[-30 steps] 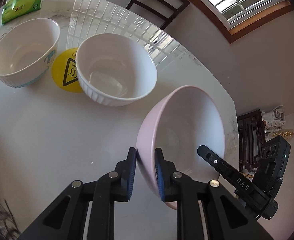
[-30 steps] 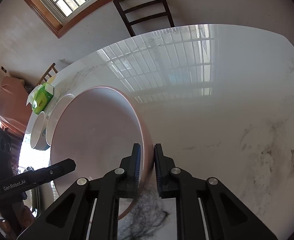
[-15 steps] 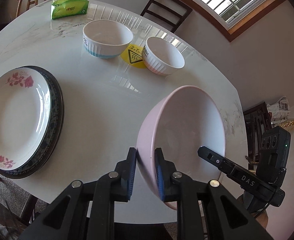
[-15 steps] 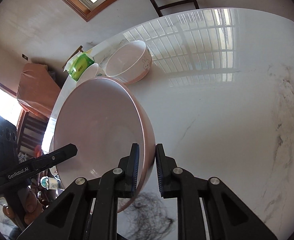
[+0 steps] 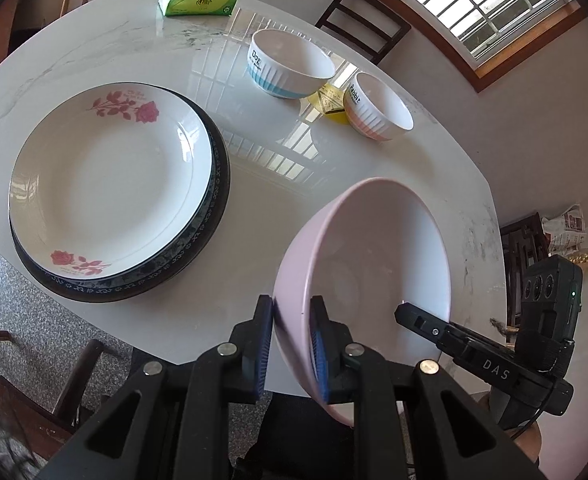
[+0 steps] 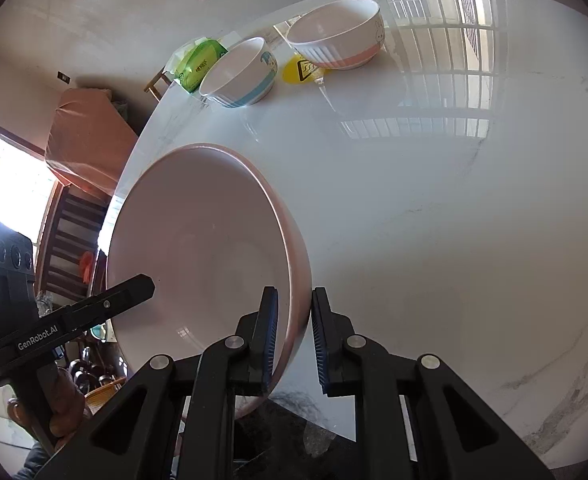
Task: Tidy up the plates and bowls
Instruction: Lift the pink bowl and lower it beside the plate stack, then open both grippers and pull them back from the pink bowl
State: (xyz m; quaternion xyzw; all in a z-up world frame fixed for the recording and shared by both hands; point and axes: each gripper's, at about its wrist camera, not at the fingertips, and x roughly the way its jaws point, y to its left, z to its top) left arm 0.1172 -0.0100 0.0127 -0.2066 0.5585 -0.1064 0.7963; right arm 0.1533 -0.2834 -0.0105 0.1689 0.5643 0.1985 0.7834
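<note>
The left hand-held gripper [image 5: 292,344] and the right hand-held gripper [image 6: 294,340] each pinched opposite rims of the pink bowl [image 5: 374,264], held tilted above the counter [image 5: 278,208] edge. Two plates [image 5: 106,188] sat stacked; the blue-striped bowl [image 5: 290,66] and pink-striped bowl [image 5: 378,106] remained separate, apparently unstacked.

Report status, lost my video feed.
Both grippers, left and right, shut on pink bowl rim. Bowl aloft above table. Nothing blocking.
</note>
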